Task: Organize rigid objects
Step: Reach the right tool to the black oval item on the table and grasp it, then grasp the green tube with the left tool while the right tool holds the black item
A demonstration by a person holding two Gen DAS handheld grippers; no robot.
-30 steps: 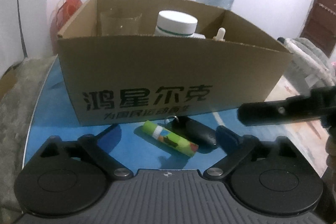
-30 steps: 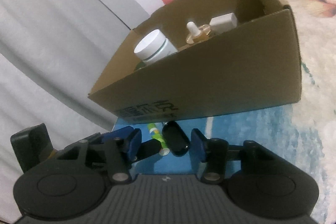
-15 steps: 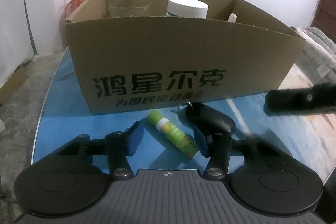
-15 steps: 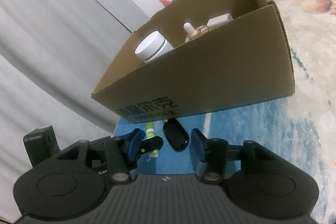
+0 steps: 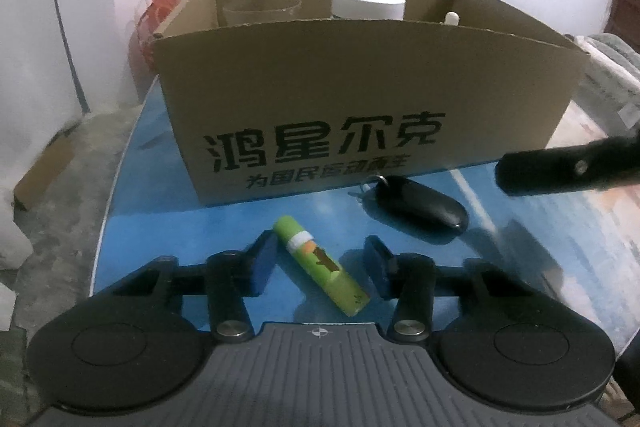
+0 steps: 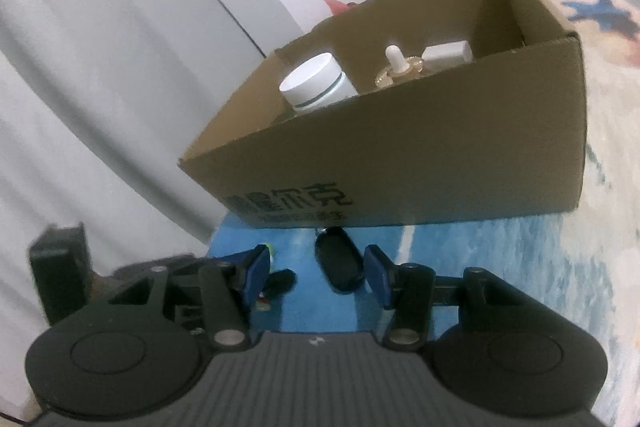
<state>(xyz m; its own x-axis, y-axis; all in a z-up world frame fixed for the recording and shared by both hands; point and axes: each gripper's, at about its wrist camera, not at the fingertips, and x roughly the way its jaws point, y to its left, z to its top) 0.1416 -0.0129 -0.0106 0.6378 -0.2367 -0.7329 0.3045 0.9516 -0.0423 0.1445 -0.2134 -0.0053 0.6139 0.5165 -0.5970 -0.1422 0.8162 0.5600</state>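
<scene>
Glue stick [image 5: 320, 270] between spread left hand-held gripper [image 5: 320, 267], key fob [image 5: 420, 205], box [image 5: 360, 99] behind, right hand-held gripper [image 6: 316, 273] spread

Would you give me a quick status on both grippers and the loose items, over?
Left gripper open, straddling glue stick on table. Right gripper open, lined up on key fob. Box just behind both; nothing blocking.

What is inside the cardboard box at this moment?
Inside the cardboard box stand a white-lidded jar, a dropper bottle, a small white box and a clear glass. The front wall hides their lower parts and the box floor.
</scene>
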